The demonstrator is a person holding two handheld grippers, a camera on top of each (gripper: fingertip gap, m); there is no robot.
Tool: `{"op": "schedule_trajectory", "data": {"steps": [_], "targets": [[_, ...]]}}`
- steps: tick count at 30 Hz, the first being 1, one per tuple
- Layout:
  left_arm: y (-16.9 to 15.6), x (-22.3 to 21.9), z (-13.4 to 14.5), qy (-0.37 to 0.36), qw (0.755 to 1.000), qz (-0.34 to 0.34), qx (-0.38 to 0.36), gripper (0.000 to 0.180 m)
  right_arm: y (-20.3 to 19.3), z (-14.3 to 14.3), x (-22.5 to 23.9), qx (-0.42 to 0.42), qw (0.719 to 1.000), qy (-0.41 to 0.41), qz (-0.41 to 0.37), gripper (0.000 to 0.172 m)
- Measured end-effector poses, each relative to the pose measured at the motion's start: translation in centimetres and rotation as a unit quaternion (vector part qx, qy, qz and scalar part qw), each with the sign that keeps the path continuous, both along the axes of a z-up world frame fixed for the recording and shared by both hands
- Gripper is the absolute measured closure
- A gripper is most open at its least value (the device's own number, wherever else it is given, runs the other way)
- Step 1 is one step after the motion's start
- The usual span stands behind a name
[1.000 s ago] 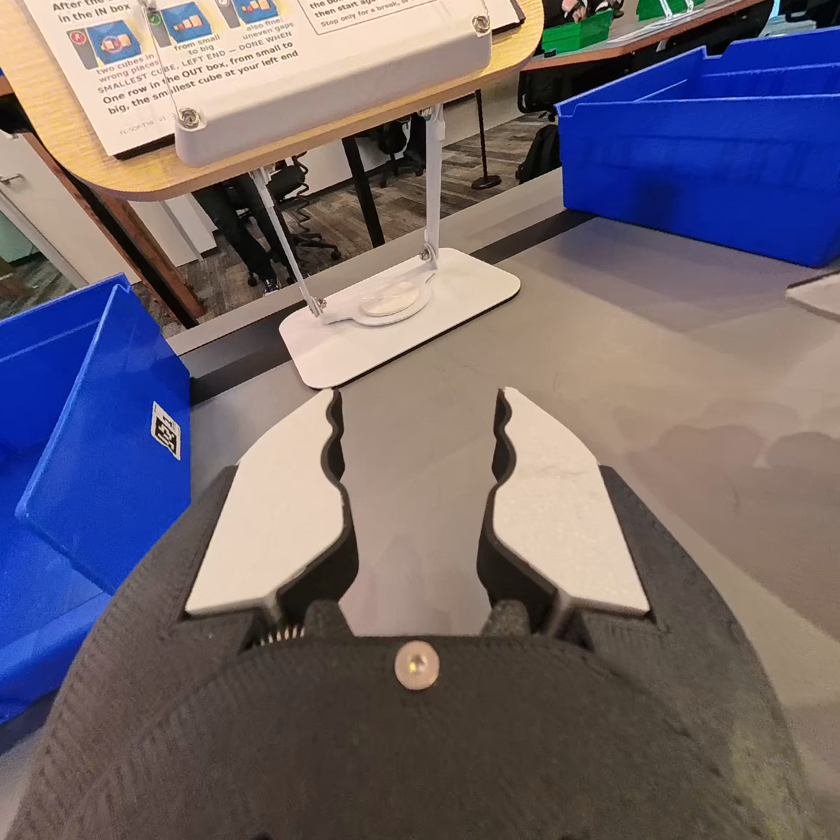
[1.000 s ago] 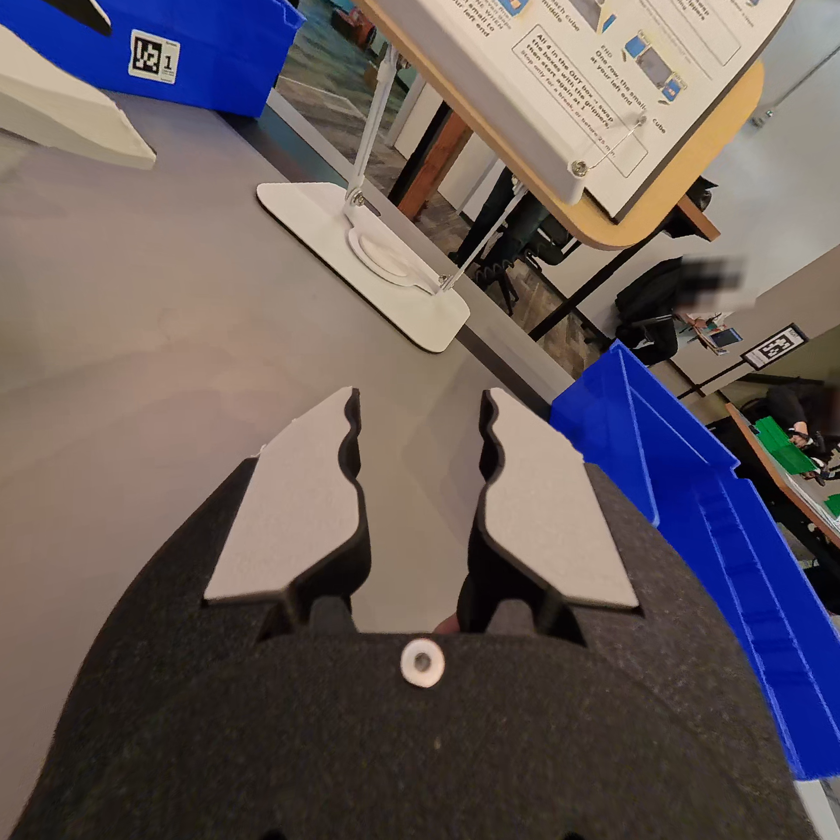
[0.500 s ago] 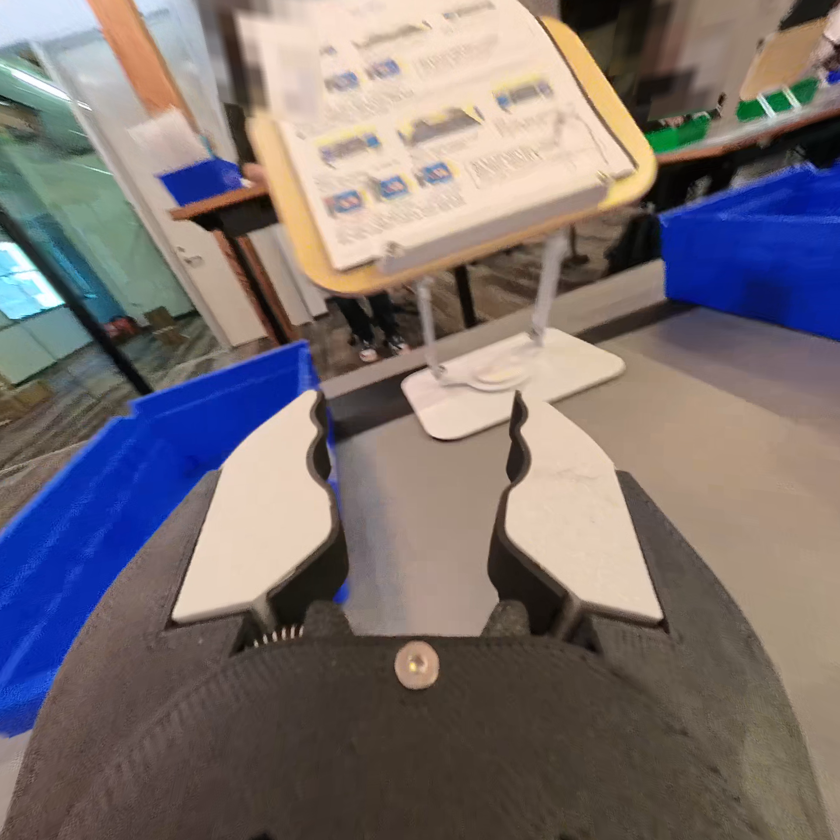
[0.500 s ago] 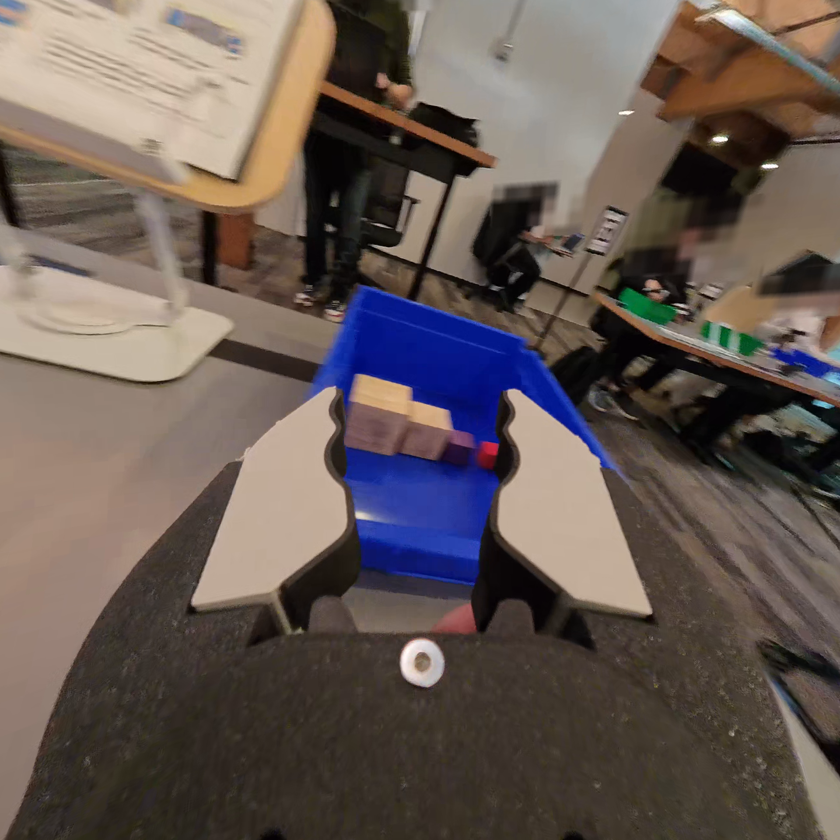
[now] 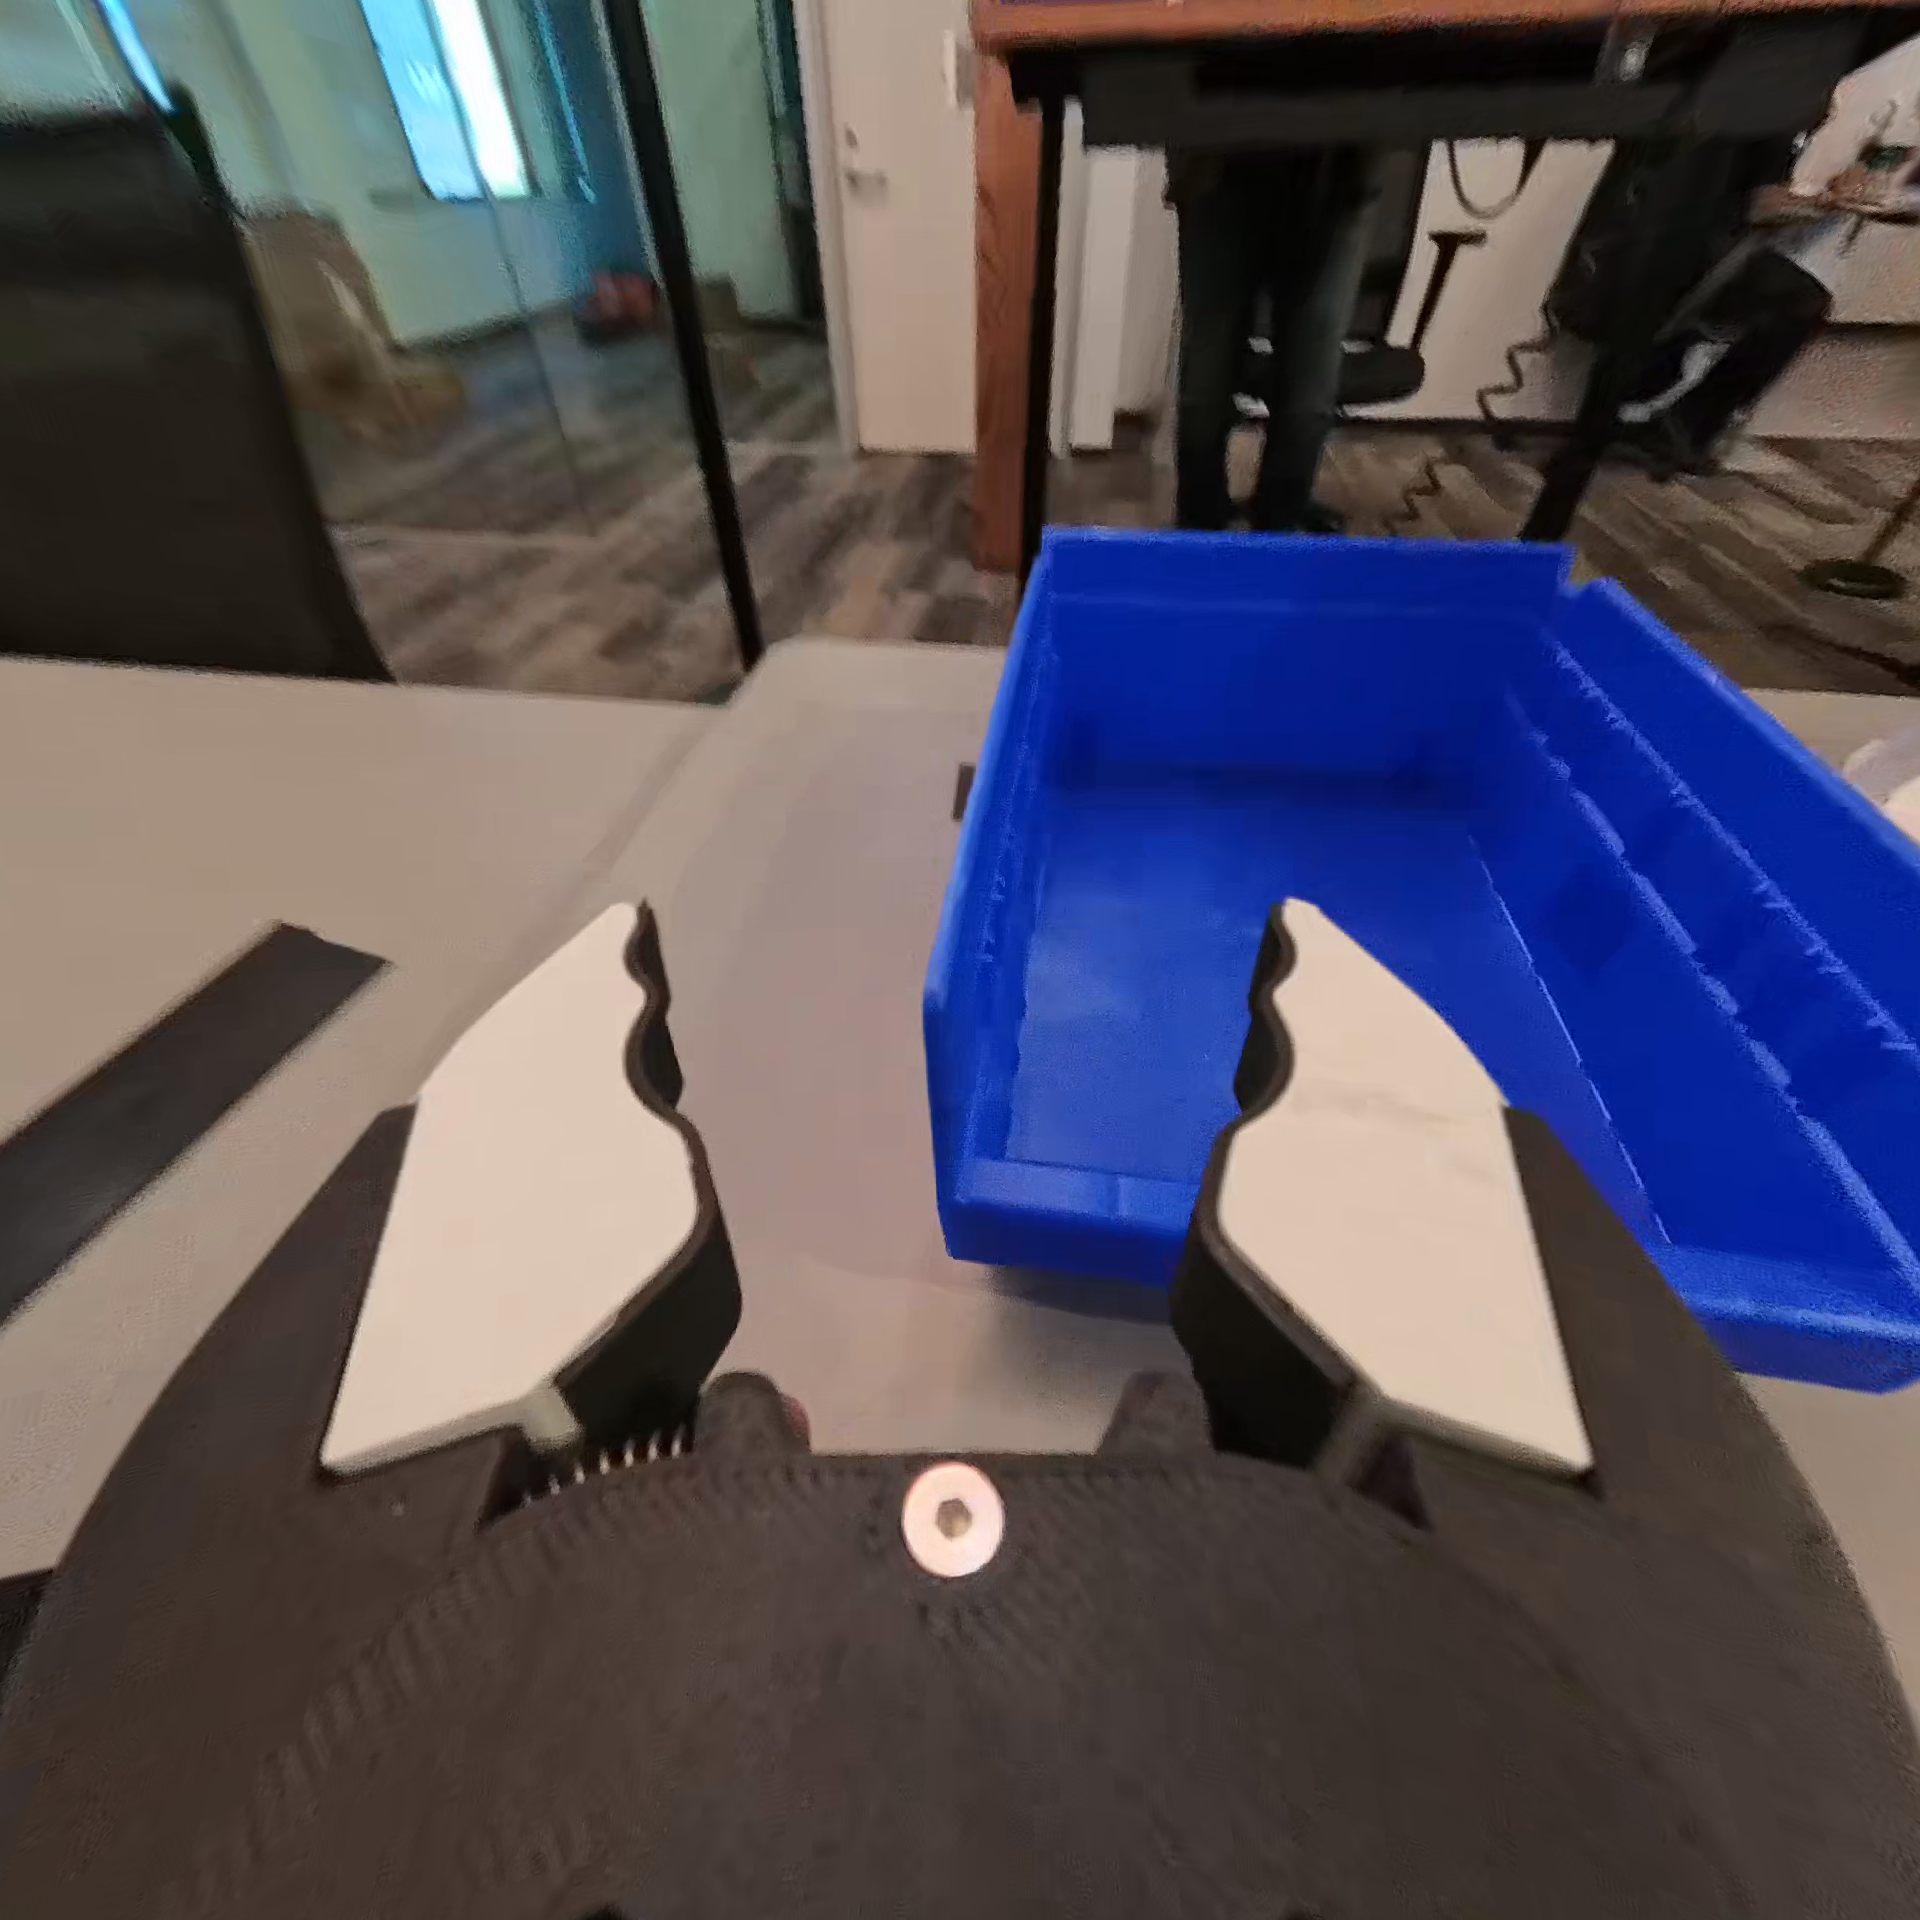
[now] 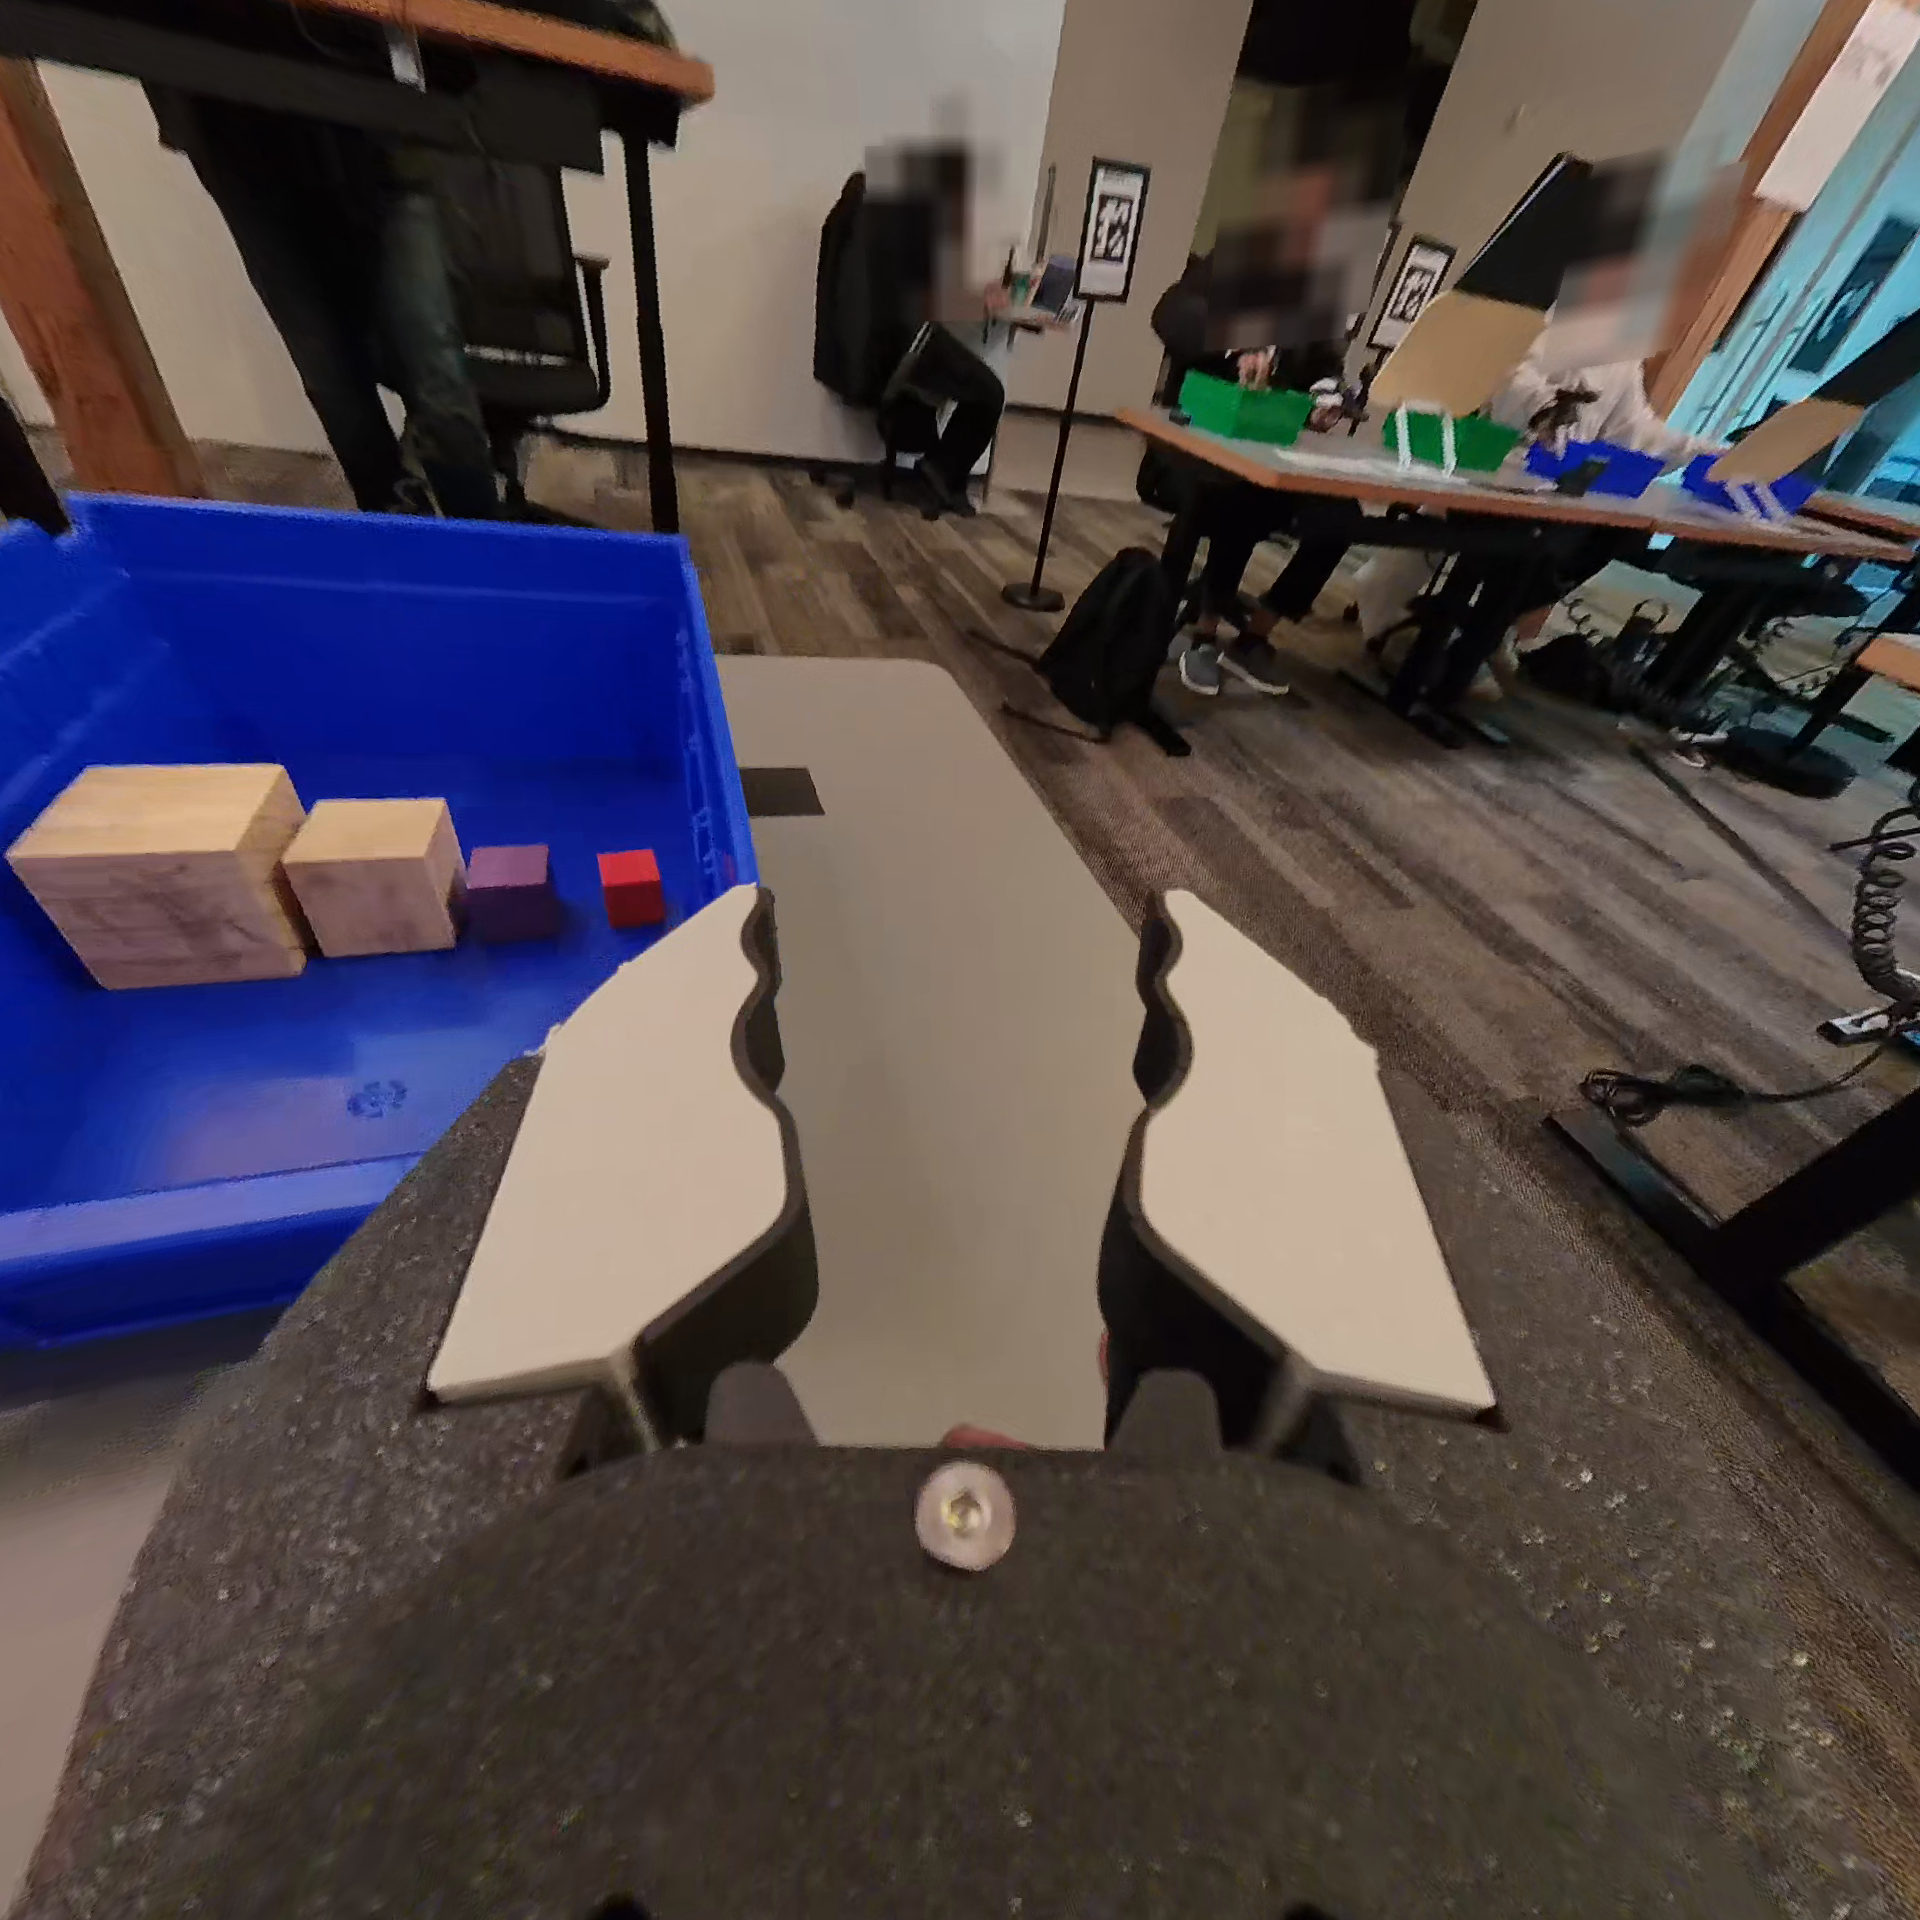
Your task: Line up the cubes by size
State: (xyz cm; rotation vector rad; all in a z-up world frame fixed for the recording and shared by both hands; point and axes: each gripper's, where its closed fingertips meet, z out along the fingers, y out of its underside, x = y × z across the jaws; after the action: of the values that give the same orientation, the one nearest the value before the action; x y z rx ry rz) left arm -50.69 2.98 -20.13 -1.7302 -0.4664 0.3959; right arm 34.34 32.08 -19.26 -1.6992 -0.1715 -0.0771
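Observation:
In the right wrist view a blue bin point(image 6: 717, 831) holds a row of cubes: a large wooden cube point(image 6: 156, 873), a smaller wooden cube point(image 6: 374, 873), a purple cube point(image 6: 509, 888) and a small red cube point(image 6: 631, 885). My right gripper point(image 6: 961, 914) is open with nothing between its fingers, over the grey table to the right of that bin. In the left wrist view my left gripper point(image 5: 961, 914) is wide open with nothing between its fingers, at the near left corner of a second blue bin point(image 5: 1039, 935) that holds no cubes.
The grey table point(image 6: 914, 831) ends just beyond the right gripper, with floor, a backpack point(image 6: 1112, 644) and people at another table point(image 6: 1455, 488) behind. In the left wrist view a dark strip point(image 5: 156, 1081) lies on the table at left; a wooden desk point(image 5: 1351, 62) stands behind. The left gripper's tips are roughly 90 cm from the right gripper's.
Both grippers swung away from the instruction stand: the left now faces the bin without cubes, the right the table edge beside the bin with cubes. Both jaws opened wider, the left much more.

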Motion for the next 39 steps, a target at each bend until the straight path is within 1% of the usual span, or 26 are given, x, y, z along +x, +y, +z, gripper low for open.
{"op": "schedule_trajectory", "data": {"steps": [2, 4, 5, 8, 12, 14, 17, 18, 19, 20, 23, 25, 27, 29, 31, 33, 36, 39], "targets": [[1.4, -0.3, -1.8, -0.043, 0.999, -0.030, -0.003, 0.073, 0.8, -0.7, -0.5, -0.009, 1.000, -0.010, 0.013, 0.106], [2.3, -0.4, -3.1, -0.066, 0.997, -0.045, -0.010, 0.075, 1.5, -1.5, -1.7, -0.025, 0.999, -0.009, 0.037, 0.106], [2.7, -0.3, -3.6, -0.070, 0.996, -0.052, -0.012, 0.078, 1.9, -1.8, -2.4, -0.030, 0.998, 0.001, 0.049, 0.106], [3.4, -0.2, -4.5, -0.061, 0.996, -0.061, -0.029, 0.098, 2.9, -2.6, -3.9, -0.042, 0.997, -0.006, 0.065, 0.110], [4.1, -0.2, -4.4, -0.078, 0.994, -0.073, -0.015, 0.121, 4.2, -3.4, -5.1, -0.056, 0.996, 0.005, 0.073, 0.118], [4.5, -0.1, -4.3, -0.089, 0.993, -0.083, -0.008, 0.137, 4.7, -4.0, -5.1, -0.065, 0.995, 0.002, 0.071, 0.120], [4.3, -0.8, -4.3, -0.101, 0.992, -0.071, 0.003, 0.160, 5.2, -4.0, -5.1, -0.061, 0.995, 0.013, 0.076, 0.133], [4.2, -1.0, -4.3, -0.107, 0.992, -0.068, 0.010, 0.165, 5.3, -4.1, -4.9, -0.065, 0.995, 0.011, 0.075, 0.142], [4.2, -1.2, -4.3, -0.115, 0.991, -0.066, 0.018, 0.170, 5.4, -4.1, -5.0, -0.069, 0.995, 0.007, 0.078, 0.148], [4.1, -1.3, -4.3, -0.123, 0.990, -0.065, 0.023, 0.175, 5.5, -4.2, -5.0, -0.070, 0.994, 0.003, 0.081, 0.150], [3.9, -1.4, -4.3, -0.129, 0.989, -0.068, 0.027, 0.177, 5.7, -4.2, -4.7, -0.073, 0.995, 0.015, 0.073, 0.133], [3.9, -1.3, -4.3, -0.128, 0.989, -0.068, 0.023, 0.177, 5.6, -4.3, -4.1, -0.077, 0.995, 0.016, 0.056, 0.129], [3.9, -1.3, -4.3, -0.127, 0.989, -0.067, 0.026, 0.177, 5.4, -4.5, -4.2, -0.087, 0.993, 0.033, 0.066, 0.134], [3.8, -1.3, -4.3, -0.130, 0.989, -0.070, 0.028, 0.176, 5.1, -4.7, -4.9, -0.105, 0.989, 0.048, 0.094, 0.150], [3.8, -1.3, -4.3, -0.133, 0.988, -0.072, 0.031, 0.176, 5.0, -4.8, -5.7, -0.112, 0.986, 0.040, 0.114, 0.166], [3.8, -1.2, -4.3, -0.133, 0.988, -0.075, 0.034, 0.176, 4.9, -4.8, -5.9, -0.114, 0.985, 0.039, 0.122, 0.168], [3.7, -1.1, -4.2, -0.135, 0.987, -0.075, 0.042, 0.176, 4.4, -4.8, -6.2, -0.117, 0.981, 0.065, 0.140, 0.170], [3.4, -1.0, -4.2, -0.142, 0.986, -0.079, 0.049, 0.176, 3.7, -4.9, -6.5, -0.123, 0.981, 0.047, 0.144, 0.170]]}}
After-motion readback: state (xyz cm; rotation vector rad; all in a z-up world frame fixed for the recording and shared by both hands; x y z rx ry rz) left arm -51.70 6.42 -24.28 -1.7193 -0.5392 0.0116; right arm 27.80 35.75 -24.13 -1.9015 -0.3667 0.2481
